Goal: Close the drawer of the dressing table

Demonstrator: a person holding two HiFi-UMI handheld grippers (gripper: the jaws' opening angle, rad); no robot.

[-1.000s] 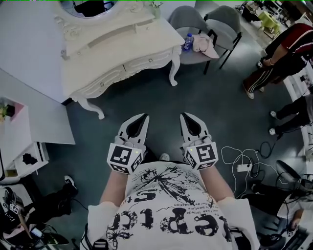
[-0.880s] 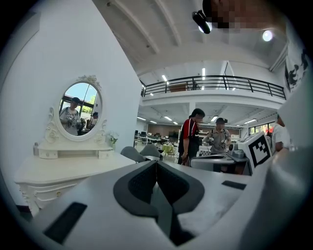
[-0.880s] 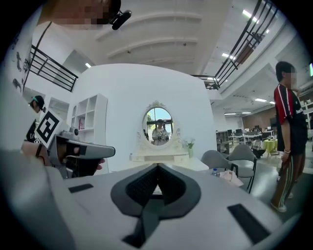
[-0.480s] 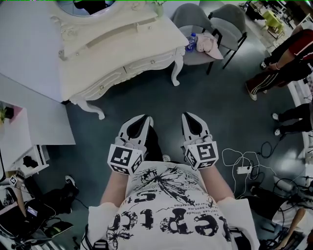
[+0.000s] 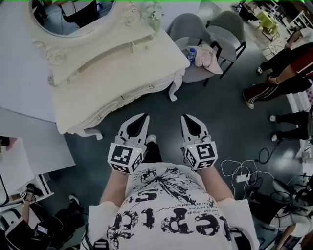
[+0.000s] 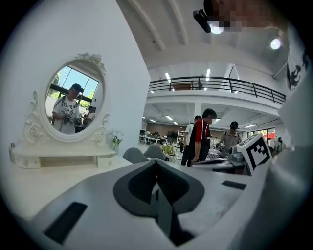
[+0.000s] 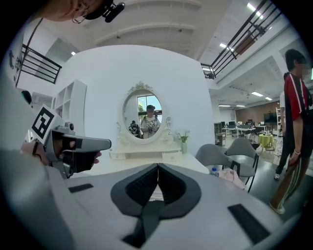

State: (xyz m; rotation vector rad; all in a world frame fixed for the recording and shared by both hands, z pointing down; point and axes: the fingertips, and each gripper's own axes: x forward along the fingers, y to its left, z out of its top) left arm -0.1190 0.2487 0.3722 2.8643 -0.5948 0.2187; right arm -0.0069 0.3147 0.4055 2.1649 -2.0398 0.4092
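Observation:
The white dressing table (image 5: 112,68) with its oval mirror (image 5: 73,14) fills the upper left of the head view. Its curved drawer front (image 5: 124,100) with small knobs faces me; I cannot tell whether a drawer stands out. My left gripper (image 5: 145,116) and right gripper (image 5: 185,117) are held side by side above the dark floor, just short of the table's front edge, touching nothing. Both are shut and empty. In the left gripper view the closed left gripper (image 6: 156,163) points past the mirror (image 6: 73,102). In the right gripper view the right gripper (image 7: 158,166) points at the mirror (image 7: 146,117).
Two grey chairs (image 5: 195,29) (image 5: 230,29) stand right of the table, one bearing a bottle (image 5: 190,56) and a pink cloth (image 5: 205,51). People (image 5: 279,73) stand at the right. Cables (image 5: 239,171) lie on the floor. A white shelf unit (image 5: 29,156) is at the left.
Both grippers have moved forward together toward the dressing table, which now sits closer and larger in the head view. Both have stayed shut.

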